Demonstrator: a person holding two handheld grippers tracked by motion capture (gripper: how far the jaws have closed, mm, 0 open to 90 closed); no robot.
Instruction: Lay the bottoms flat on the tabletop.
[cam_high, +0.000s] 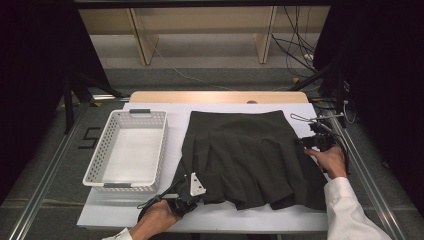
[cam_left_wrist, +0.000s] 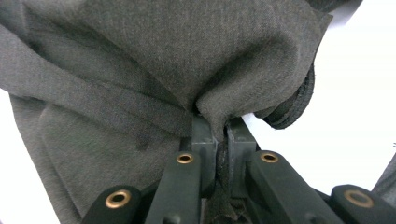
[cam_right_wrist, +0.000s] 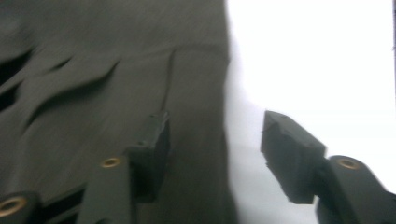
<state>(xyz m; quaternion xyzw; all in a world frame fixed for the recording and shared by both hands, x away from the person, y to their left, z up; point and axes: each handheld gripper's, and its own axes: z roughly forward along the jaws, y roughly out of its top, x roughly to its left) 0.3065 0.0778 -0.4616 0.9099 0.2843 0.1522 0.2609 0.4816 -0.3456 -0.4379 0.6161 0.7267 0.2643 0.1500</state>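
Note:
A dark grey pleated skirt (cam_high: 245, 150) lies spread flat on the white table top (cam_high: 235, 222). At its near left hem corner my left gripper (cam_high: 199, 192) is shut on a pinch of the cloth. In the left gripper view the jaws (cam_left_wrist: 219, 126) press together with a fold of the skirt (cam_left_wrist: 163, 56) bunched between them. My right gripper (cam_high: 305, 143) is at the skirt's right edge, about halfway up. The right gripper view is blurred: the gripper (cam_right_wrist: 215, 135) is open, one jaw over the skirt (cam_right_wrist: 93, 93), the other over the white surface, with nothing pressed between them.
A white perforated basket (cam_high: 127, 116) stands on the table left of the skirt. A metal wire clip (cam_high: 301, 119) lies by the skirt's far right corner. Metal rails run along both sides of the table, and cables trail on the floor at the back right.

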